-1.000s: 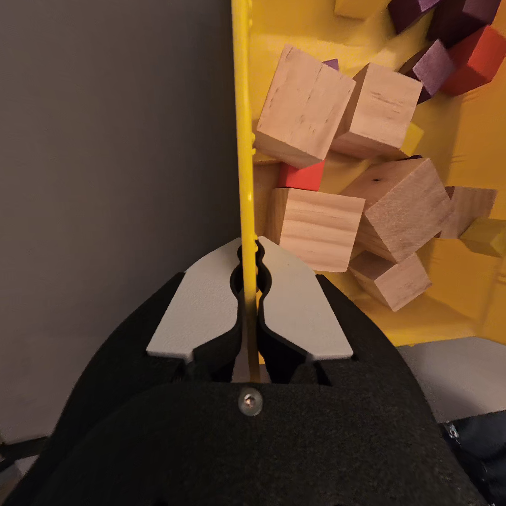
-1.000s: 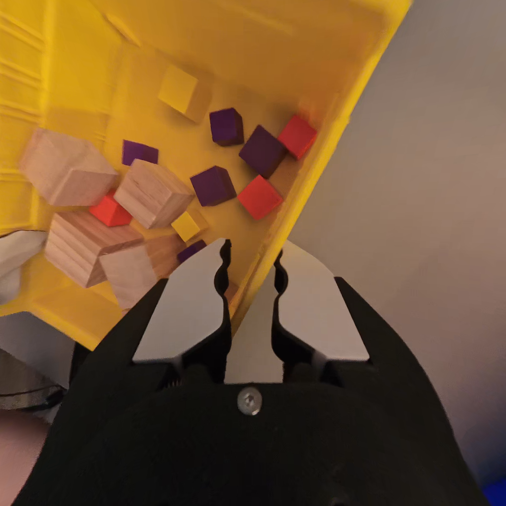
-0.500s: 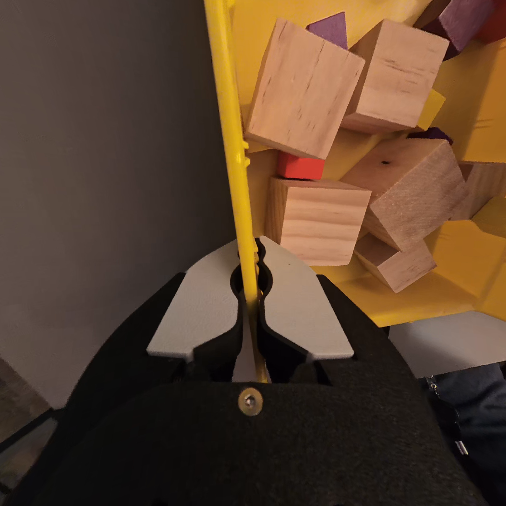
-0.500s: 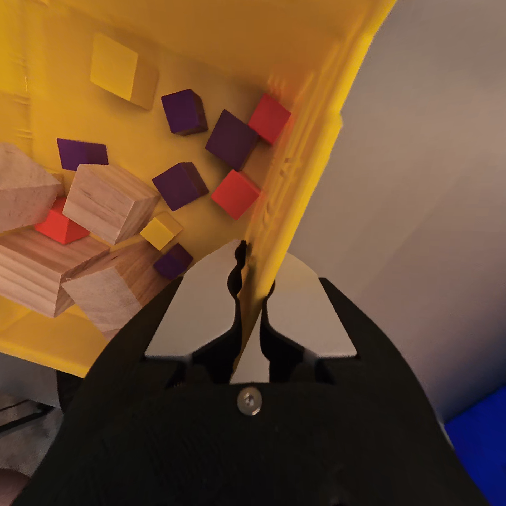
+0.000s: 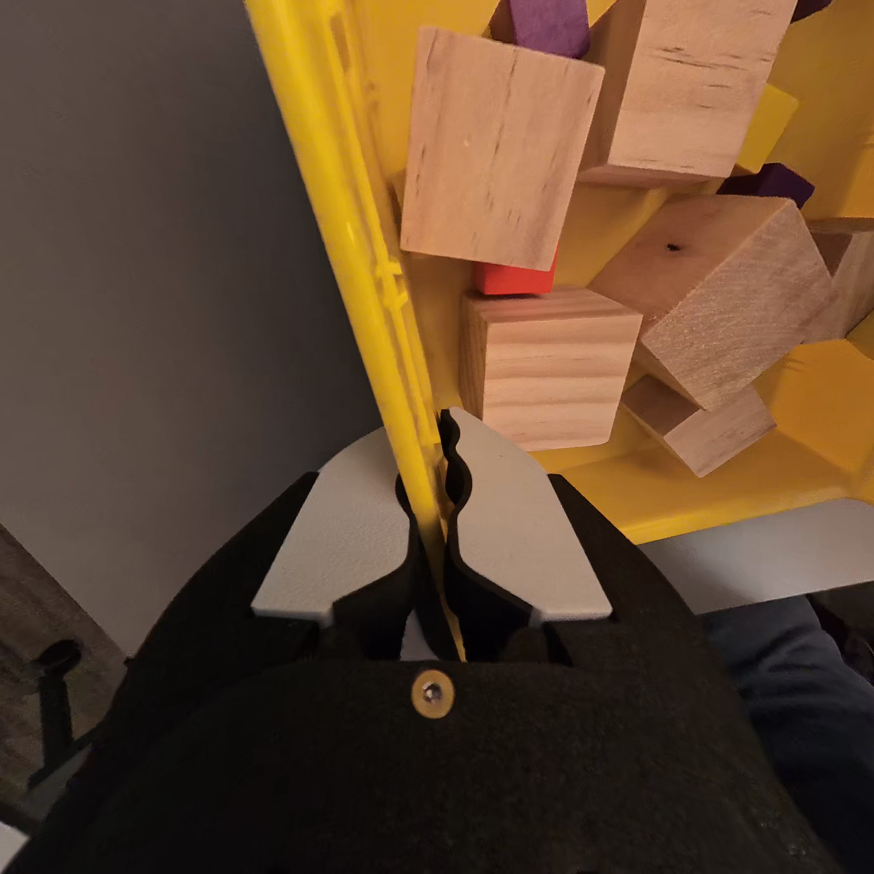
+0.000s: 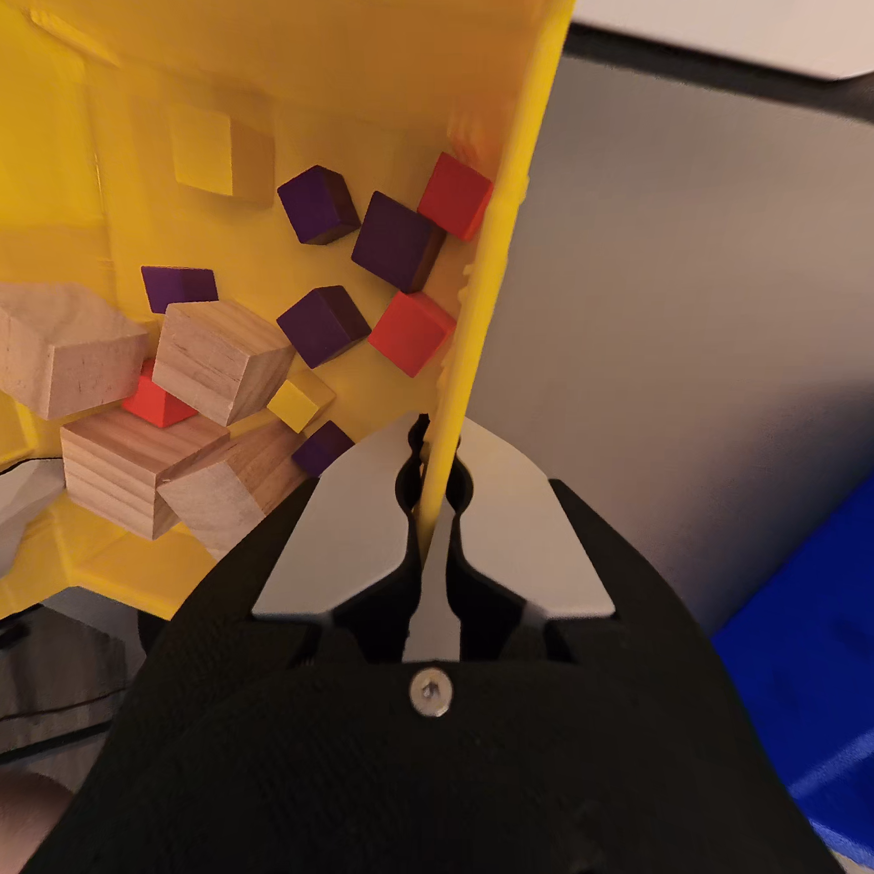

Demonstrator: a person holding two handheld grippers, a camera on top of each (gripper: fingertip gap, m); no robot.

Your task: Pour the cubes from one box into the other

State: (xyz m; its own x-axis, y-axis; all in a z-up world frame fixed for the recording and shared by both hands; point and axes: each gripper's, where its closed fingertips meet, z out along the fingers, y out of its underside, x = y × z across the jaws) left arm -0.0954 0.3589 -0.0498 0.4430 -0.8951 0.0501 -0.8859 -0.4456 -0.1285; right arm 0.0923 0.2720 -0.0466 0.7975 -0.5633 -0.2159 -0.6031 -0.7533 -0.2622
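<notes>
Both grippers are pinching the yellow box (image 6: pixel 302 61) by its thin side walls. In the left wrist view the left gripper (image 5: pixel 437 477) is closing narrow on the wall at 12 o'clock, and in the right wrist view the right gripper (image 6: pixel 437 473) is squeezing the other wall the same way. The box is hanging up off the gray table (image 6: pixel 662 331) and tipping.

Inside it, the cubes are piling toward one low corner. Big wooden cubes (image 5: pixel 548 369) are crowding just past the left gripper, with a small red cube (image 5: pixel 513 281) stuck between two of them. In the right wrist view, purple cubes (image 6: pixel 321 326), red cubes (image 6: pixel 411 331) and a little yellow cube (image 6: pixel 293 406) are lying apart on the yellow floor. None are falling out yet, so I think the pouring is only starting.

The blue box (image 6: pixel 804 662) is showing at 4 o'clock in the right wrist view, low and off to the side. It is not under the yellow box.

Things could go wrong here. The walls are thin and smooth, so the box could be slipping out of the grippers when the heavy cubes are sliding. If the box is tipping more before it is over the blue box, cubes could be spilling onto the table.
</notes>
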